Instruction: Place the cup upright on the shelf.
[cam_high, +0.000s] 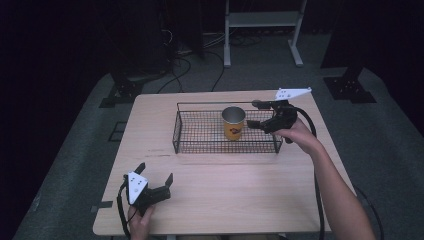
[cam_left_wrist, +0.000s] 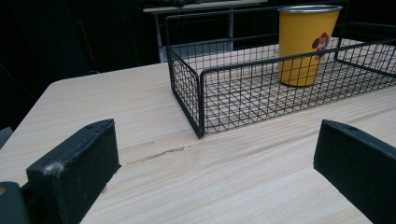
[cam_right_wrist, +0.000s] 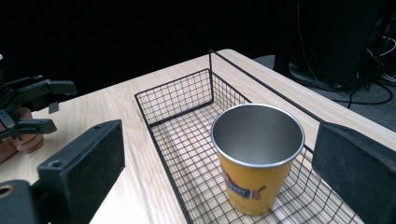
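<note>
A yellow metal cup (cam_high: 233, 123) stands upright and empty inside a black wire basket (cam_high: 200, 142) at the back middle of the wooden table. The same cup (cam_right_wrist: 256, 156) sits just ahead of my right gripper (cam_high: 254, 115), which hovers open over the basket's right end, its jaws wide apart and clear of the cup. My left gripper (cam_high: 156, 173) rests open near the table's front left corner, far from the basket (cam_left_wrist: 261, 88), with nothing between its jaws. From there the cup (cam_left_wrist: 306, 44) shows beyond the wire wall.
The light wooden table (cam_high: 220, 200) has bare space in front of the basket. Beyond the table's far edge stand a white metal frame (cam_high: 262, 30) and dark stands with cables on the grey floor.
</note>
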